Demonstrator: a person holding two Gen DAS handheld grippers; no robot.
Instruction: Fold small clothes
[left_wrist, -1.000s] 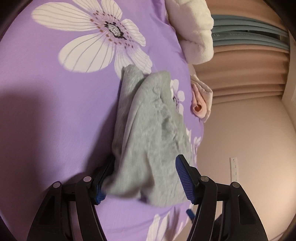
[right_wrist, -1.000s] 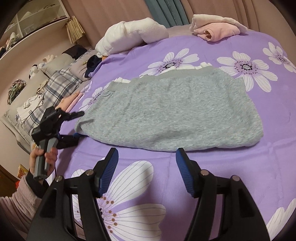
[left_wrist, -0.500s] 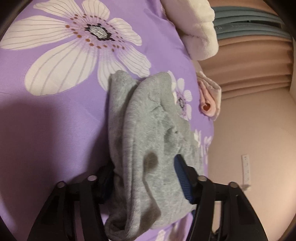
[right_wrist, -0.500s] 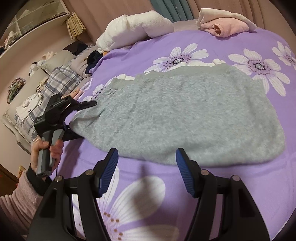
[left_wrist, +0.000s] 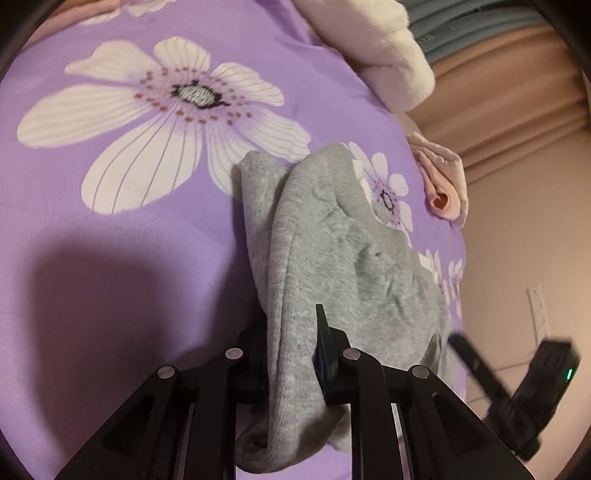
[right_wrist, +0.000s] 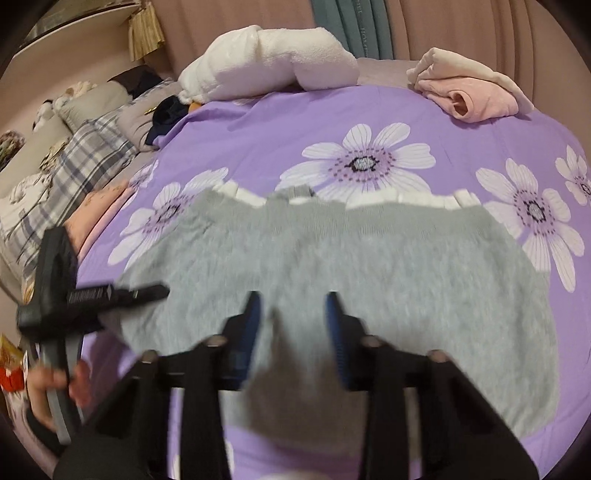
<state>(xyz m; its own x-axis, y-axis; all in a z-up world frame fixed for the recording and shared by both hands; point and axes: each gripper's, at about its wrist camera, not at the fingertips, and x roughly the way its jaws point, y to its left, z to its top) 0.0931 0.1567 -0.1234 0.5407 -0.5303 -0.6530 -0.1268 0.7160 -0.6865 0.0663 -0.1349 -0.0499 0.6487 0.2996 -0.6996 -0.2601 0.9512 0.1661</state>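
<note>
Garment: grey knit top (right_wrist: 332, 266) flat on floral bed (right_wrist: 258, 140) | Left claw (left_wrist: 291, 354): just closed, clamped on side edge | Right claw (right_wrist: 291, 325): just closing astride near hem, grip unclear | Advice: lift both edges level, fold evenly

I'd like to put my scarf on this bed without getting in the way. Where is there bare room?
Bare purple bedspread lies between the grey garment and the white bundle, and right of the garment. Crowded: the far edge, with the pink garment, the pillows on the left, and the near edge where both claws work.
</note>
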